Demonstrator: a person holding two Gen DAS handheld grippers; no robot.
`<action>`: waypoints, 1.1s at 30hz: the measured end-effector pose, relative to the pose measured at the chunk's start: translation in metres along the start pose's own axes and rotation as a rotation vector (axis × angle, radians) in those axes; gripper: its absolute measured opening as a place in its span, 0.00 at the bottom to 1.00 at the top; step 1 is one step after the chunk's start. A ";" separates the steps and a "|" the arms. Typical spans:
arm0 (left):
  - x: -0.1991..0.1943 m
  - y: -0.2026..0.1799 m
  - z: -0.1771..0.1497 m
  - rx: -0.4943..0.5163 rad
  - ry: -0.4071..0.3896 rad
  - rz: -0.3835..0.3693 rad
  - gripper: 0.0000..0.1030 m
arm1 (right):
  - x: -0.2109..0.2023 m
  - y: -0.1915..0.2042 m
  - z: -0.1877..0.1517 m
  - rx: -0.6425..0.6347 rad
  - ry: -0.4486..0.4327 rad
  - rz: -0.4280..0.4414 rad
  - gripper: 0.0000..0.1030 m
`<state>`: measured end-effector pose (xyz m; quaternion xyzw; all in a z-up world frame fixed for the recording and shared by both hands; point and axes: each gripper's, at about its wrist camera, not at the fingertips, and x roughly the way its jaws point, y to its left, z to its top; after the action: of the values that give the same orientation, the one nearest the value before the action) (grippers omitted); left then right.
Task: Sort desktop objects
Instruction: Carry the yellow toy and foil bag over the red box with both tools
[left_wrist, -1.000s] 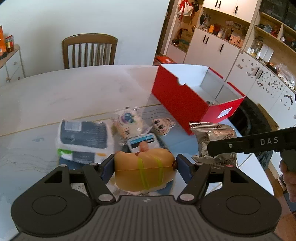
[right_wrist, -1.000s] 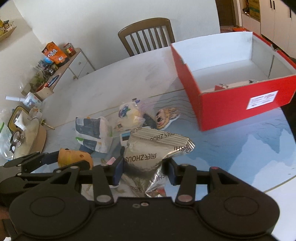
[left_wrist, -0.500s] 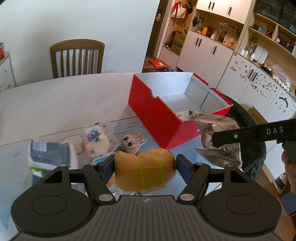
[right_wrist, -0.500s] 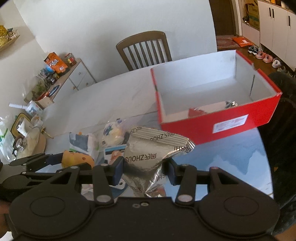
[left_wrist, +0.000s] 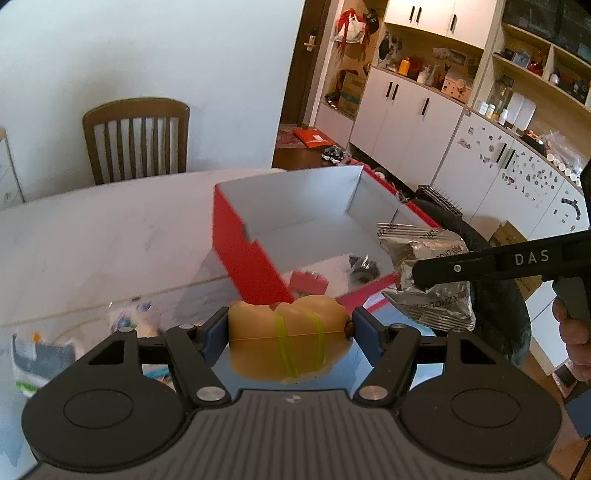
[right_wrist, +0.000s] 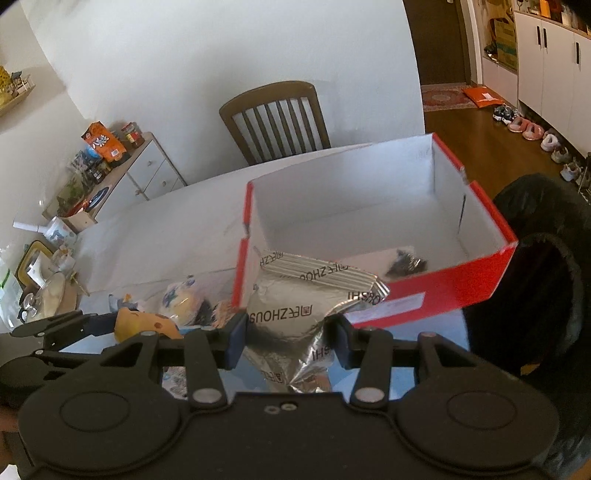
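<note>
I hold the left tongs (left_wrist: 289, 328) clamped on a yellow toy (left_wrist: 289, 341) banded with green elastic; the right tongs (right_wrist: 290, 334) grip a silver snack bag (right_wrist: 295, 314) at mid-body. Compared with one second ago, both loads have travelled from above the clutter toward the red box (left_wrist: 255, 266); its open interior now fills the middle of each view, where earlier only its side wall faced me. The toy sits just short of the near red wall; the bag hangs at the box's near corner, partly over the rim. Inside lie a small red item (left_wrist: 308, 282) and a dark item (left_wrist: 364, 266). Remaining packets (left_wrist: 40, 360) rest on the tabletop (left_wrist: 110, 236), behind and left. Judgement: transport nearly complete; next step is advancing over the rim, then releasing.
</note>
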<state>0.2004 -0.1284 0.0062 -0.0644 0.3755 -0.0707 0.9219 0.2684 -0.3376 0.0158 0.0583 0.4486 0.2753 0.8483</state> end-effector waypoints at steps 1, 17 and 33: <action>0.004 -0.005 0.004 0.006 0.000 0.001 0.68 | 0.000 -0.005 0.004 -0.003 -0.004 0.000 0.45; 0.081 -0.040 0.066 0.074 0.047 0.052 0.68 | 0.022 -0.056 0.053 -0.039 -0.010 -0.017 0.45; 0.173 -0.041 0.085 0.148 0.125 0.140 0.68 | 0.084 -0.092 0.079 -0.063 0.072 -0.056 0.45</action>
<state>0.3795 -0.1944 -0.0442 0.0347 0.4296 -0.0375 0.9016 0.4062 -0.3596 -0.0308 0.0091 0.4714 0.2671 0.8404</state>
